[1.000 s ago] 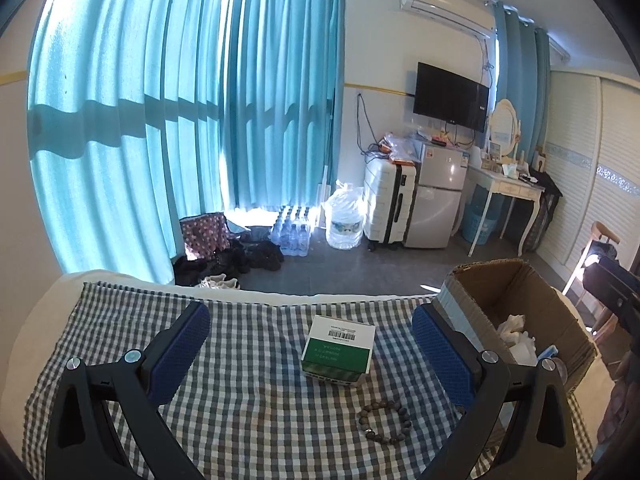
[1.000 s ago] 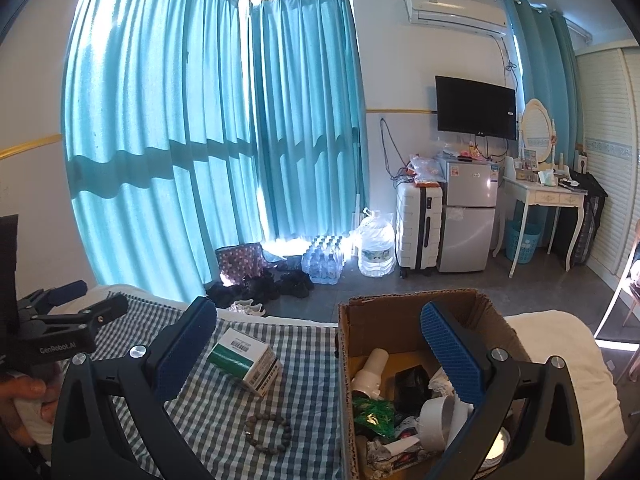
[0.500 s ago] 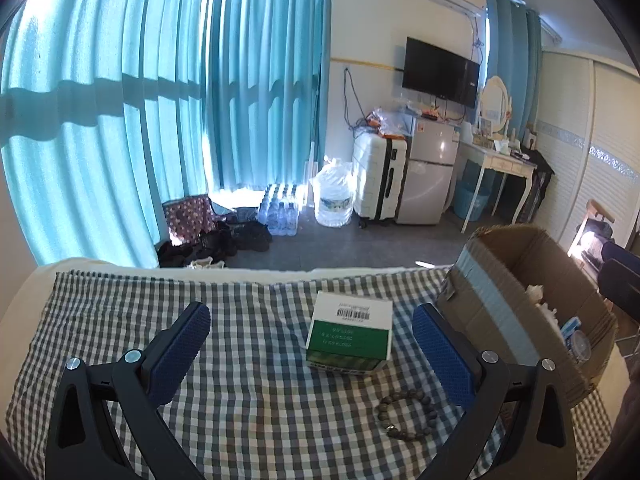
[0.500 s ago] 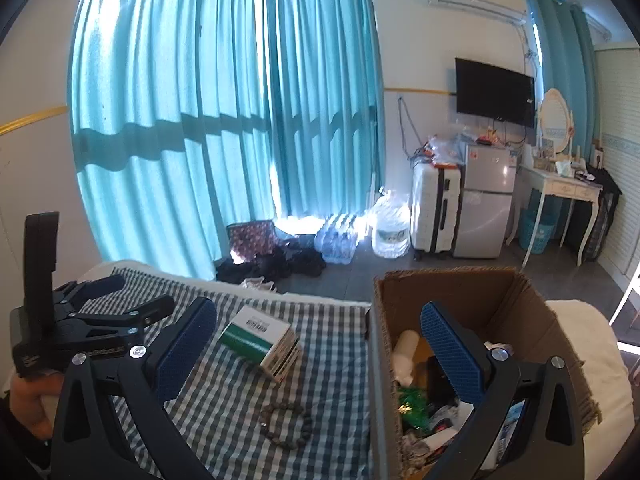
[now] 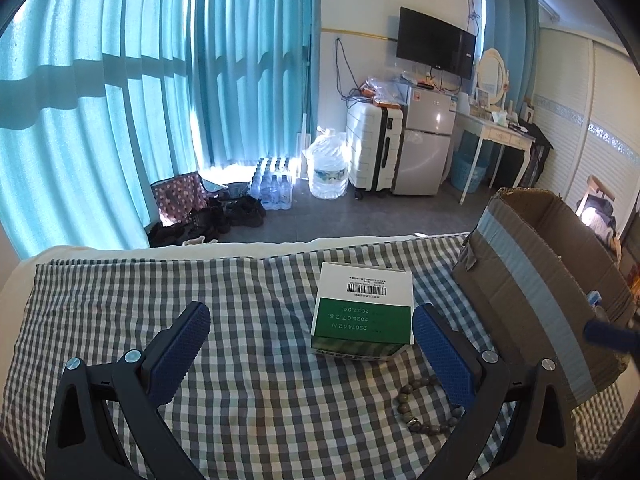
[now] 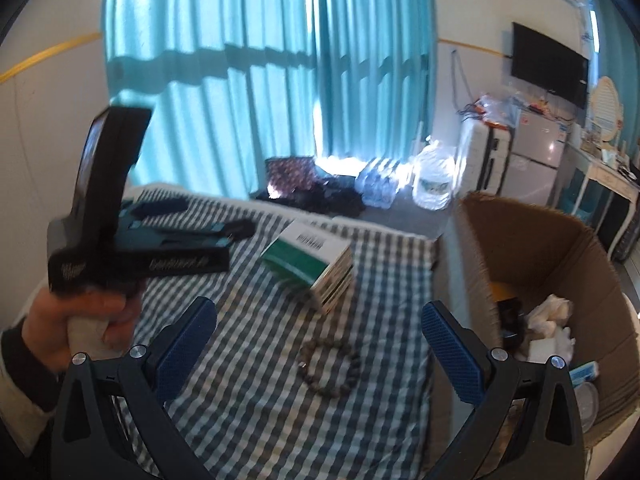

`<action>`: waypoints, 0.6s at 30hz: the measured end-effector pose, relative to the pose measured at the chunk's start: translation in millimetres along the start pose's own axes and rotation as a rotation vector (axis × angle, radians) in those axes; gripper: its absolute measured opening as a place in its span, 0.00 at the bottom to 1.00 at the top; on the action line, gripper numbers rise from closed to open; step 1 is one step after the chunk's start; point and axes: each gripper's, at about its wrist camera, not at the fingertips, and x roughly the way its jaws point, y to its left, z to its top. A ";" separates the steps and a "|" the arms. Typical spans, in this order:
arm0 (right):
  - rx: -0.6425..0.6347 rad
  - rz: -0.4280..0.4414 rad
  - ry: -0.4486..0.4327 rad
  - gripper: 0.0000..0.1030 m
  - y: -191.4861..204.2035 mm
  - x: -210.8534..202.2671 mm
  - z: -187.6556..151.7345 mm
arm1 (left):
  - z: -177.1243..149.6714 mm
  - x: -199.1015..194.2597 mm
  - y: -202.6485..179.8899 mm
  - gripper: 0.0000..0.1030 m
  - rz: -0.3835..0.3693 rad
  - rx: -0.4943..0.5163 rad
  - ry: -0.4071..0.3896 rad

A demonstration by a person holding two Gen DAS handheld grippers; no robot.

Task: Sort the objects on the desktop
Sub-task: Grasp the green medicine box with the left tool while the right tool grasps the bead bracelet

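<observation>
left gripper [image 5: 311, 330] gaping wide, green-white box [image 5: 363, 312] sitting just ahead-right, touching right pad; right gripper [image 6: 319, 326] also gaping, empty, hanging farther back.

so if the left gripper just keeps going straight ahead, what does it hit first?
Most likely the green-and-white box. The left gripper is open, and the box lies just ahead between its fingers, nearer the right finger. The bead bracelet sits lower and to the side, probably passed over. Depth is uncertain in the fisheye view.

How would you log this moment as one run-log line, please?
left gripper: open, nearing green box | right gripper: open, empty | bracelet: on cloth
</observation>
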 end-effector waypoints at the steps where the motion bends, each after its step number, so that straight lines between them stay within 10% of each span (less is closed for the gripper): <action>1: -0.007 0.011 0.017 1.00 3.9 5.6 -3.1 | -0.4 2.2 -0.2 1.00 -0.005 0.003 0.000; 18: 0.101 -0.006 0.202 0.93 -29.9 96.6 -34.7 | -15.2 82.7 -22.6 1.00 -0.157 0.001 0.095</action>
